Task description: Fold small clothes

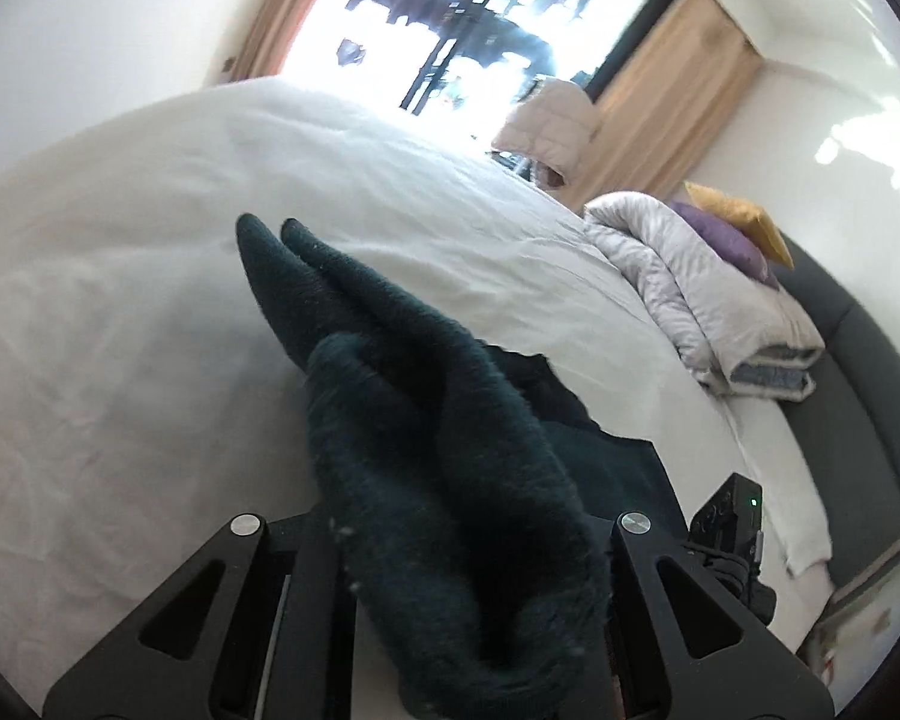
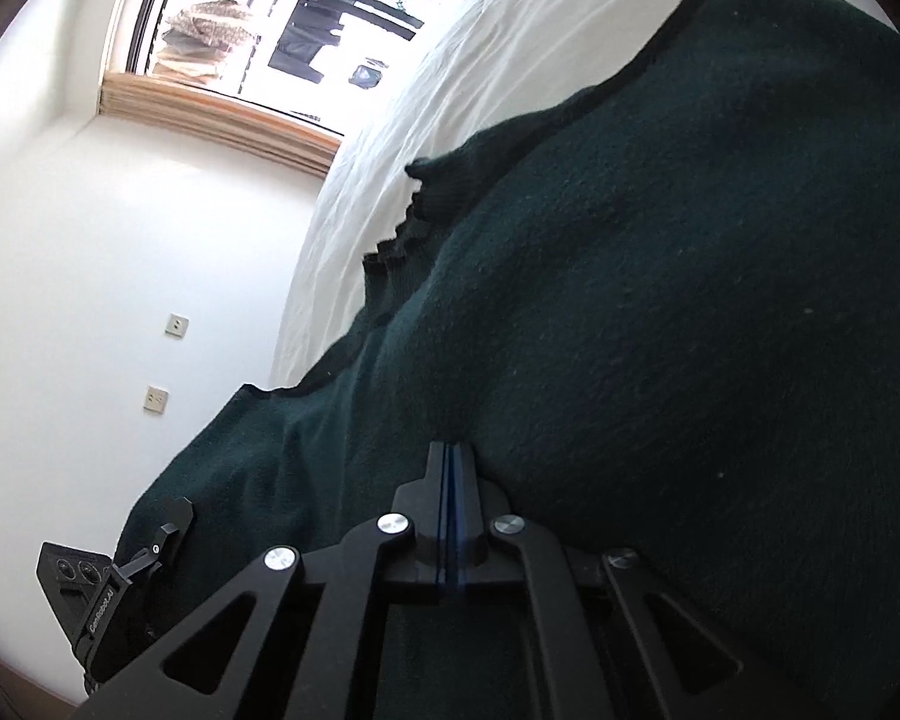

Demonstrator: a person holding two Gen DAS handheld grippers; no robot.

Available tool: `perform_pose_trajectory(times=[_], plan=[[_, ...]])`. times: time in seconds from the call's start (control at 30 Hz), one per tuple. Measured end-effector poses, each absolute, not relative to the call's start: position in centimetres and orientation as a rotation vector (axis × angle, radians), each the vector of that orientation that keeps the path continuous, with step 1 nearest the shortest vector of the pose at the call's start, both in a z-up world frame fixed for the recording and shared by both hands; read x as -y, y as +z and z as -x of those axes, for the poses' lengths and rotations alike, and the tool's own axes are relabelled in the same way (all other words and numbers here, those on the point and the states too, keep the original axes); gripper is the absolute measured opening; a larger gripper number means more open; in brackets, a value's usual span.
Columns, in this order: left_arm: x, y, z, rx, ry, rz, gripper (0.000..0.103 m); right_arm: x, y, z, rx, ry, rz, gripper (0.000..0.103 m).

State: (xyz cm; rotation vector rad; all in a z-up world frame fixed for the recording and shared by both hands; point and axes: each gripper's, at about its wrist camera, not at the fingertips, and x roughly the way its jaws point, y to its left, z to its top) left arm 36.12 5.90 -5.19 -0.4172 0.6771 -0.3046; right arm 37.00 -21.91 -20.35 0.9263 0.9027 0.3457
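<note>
A dark green knit sweater point(image 1: 450, 432) hangs in a thick bunch over my left gripper point(image 1: 468, 576) and hides its fingertips. The gripper is shut on that bunch, lifted above the white bed sheet point(image 1: 120, 300). Two narrow ends of the knit point(image 1: 270, 252) trail forward onto the sheet. In the right wrist view the same sweater point(image 2: 690, 300) lies spread over the bed and fills most of the picture. My right gripper point(image 2: 453, 450) has its fingers close together, the tips pinching a low ridge of the knit. The ribbed hem point(image 2: 414, 222) curls up near the sheet.
A folded grey quilt point(image 1: 708, 300) with purple point(image 1: 720, 234) and yellow point(image 1: 744, 216) cushions sits at the bed's right end by a dark padded headboard point(image 1: 858, 396). A bright window point(image 1: 510, 18) with tan curtains lies beyond. A white wall with sockets point(image 2: 156, 399) stands left of the bed.
</note>
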Motion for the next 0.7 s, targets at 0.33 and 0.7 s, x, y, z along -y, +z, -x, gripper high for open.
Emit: perform_pose_trajectory(times=[0.33, 0.7], plan=[[11.1, -9.0, -32.7, -0.704, -0.456, -0.103, 0.011, 28.9, -19.6, -37.0, -0.832, 0.473, -1.145, 0.062], [13.2, -12.3, -30.2, -0.619, -0.385, -0.319, 0.011, 26.2, -18.2, -40.1, -1.002, 0.496, -1.033, 0.068]])
